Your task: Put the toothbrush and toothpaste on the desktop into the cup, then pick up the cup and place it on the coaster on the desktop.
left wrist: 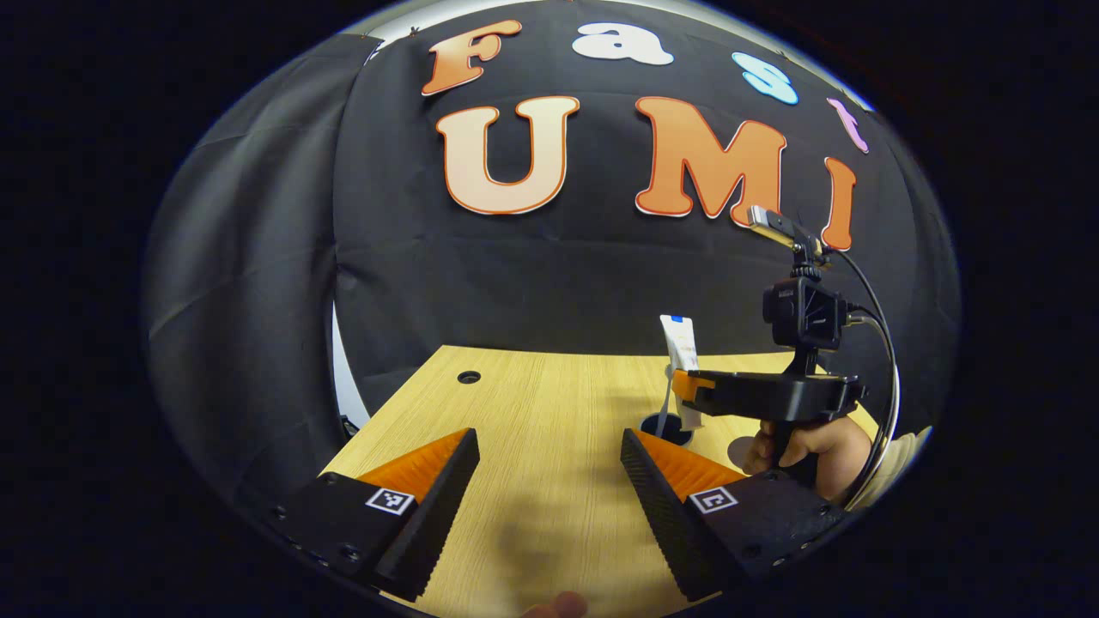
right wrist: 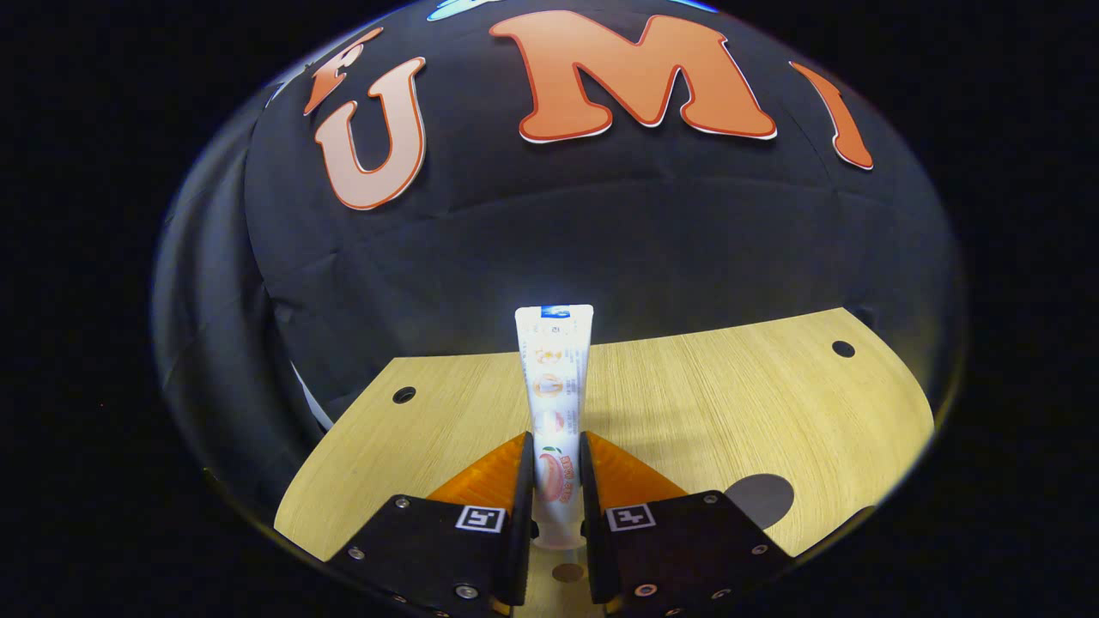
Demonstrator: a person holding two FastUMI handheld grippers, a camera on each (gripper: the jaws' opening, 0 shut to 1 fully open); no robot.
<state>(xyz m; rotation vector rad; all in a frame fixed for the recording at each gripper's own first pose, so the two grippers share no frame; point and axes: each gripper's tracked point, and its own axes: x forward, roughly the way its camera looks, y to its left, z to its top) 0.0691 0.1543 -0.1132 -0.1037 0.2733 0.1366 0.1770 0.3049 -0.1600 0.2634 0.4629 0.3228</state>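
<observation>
While the toothpaste [right wrist: 554, 403] stands upright, long axis vertical, the right gripper [right wrist: 556, 481] has both fingers clamped on its lower end, above the desktop [right wrist: 730, 403]. Directly beneath sits the cup [left wrist: 668, 427], so lowering looks next. Nearby, the left gripper [left wrist: 549, 472] is spread wide, holding nothing.

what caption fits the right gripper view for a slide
Right claw shut on an upright toothpaste above the desk.
</observation>
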